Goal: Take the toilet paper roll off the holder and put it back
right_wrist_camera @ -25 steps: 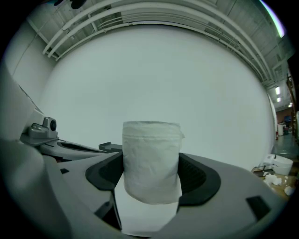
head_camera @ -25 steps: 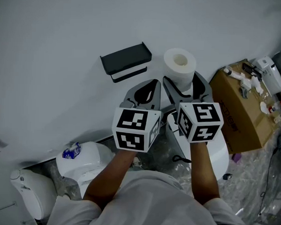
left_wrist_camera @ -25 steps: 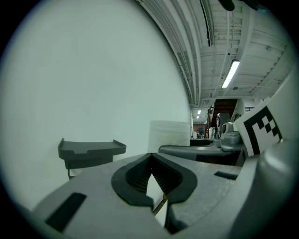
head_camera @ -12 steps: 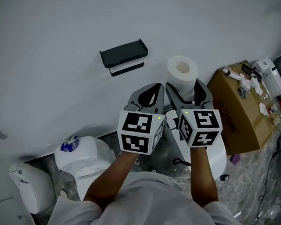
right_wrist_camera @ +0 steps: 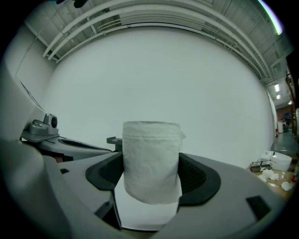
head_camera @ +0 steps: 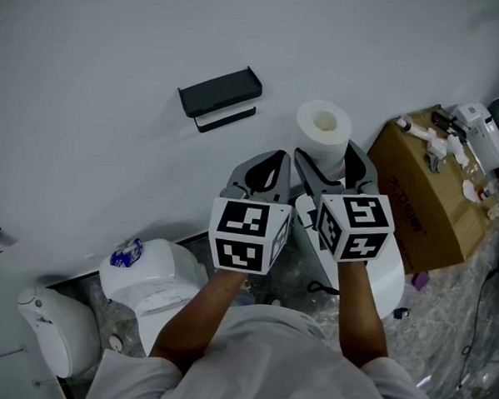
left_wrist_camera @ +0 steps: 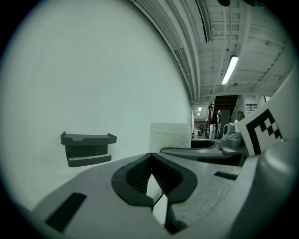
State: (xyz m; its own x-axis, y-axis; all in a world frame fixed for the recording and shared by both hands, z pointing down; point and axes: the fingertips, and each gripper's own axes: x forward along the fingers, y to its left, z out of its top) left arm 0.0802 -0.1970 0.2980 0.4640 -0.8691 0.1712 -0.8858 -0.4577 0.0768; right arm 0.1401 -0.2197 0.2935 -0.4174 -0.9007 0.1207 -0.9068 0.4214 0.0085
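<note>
Wall (head_camera: 116, 46) behind: right gripper (right_wrist_camera: 150, 168) fingers (right_wrist_camera: 202, 177) clamp toilet paper roll (right_wrist_camera: 151, 149); left gripper (left_wrist_camera: 152, 176) fingers (left_wrist_camera: 134, 176) closed, per its view.

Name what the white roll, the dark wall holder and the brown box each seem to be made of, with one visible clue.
White cylindrical roll: soft matte tissue paper; wrinkled outer wrap, hollow core.
Dark grey wall holder: likely moulded plastic, possibly coated metal; smooth, matte, crisp edges.
Brown box: probably cardboard; dull brown faces, folded edges.

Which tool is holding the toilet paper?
The right tool: its jaws squeeze the white toilet paper roll between them. The left tool is shut with nothing in it.
</note>
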